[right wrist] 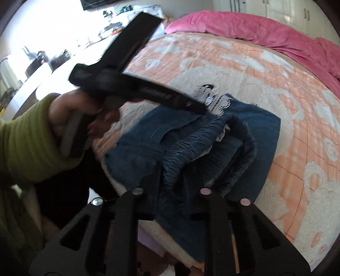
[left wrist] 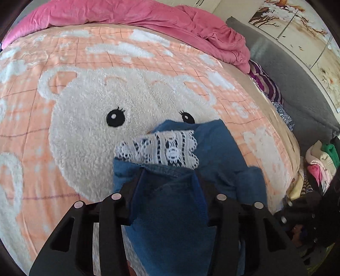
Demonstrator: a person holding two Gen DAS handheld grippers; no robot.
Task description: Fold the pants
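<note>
Blue denim pants (right wrist: 250,135) with a white lace hem (left wrist: 161,148) lie partly folded on the near edge of a peach bear blanket (left wrist: 89,118). My left gripper (left wrist: 170,180) is shut on a denim fold just behind the lace hem. It also shows in the right wrist view (right wrist: 199,110), with its tip on the pants near the lace (right wrist: 214,102). My right gripper (right wrist: 178,180) is shut on the gathered elastic waistband (right wrist: 204,140), bunched between its fingers.
A pink quilt (left wrist: 148,17) lies heaped along the far side of the bed. A grey headboard (left wrist: 297,80) and striped clothes (left wrist: 265,82) are at the right. A pile of clothes (left wrist: 318,165) sits beyond the bed's right edge. A cluttered desk (right wrist: 53,59) stands at the left.
</note>
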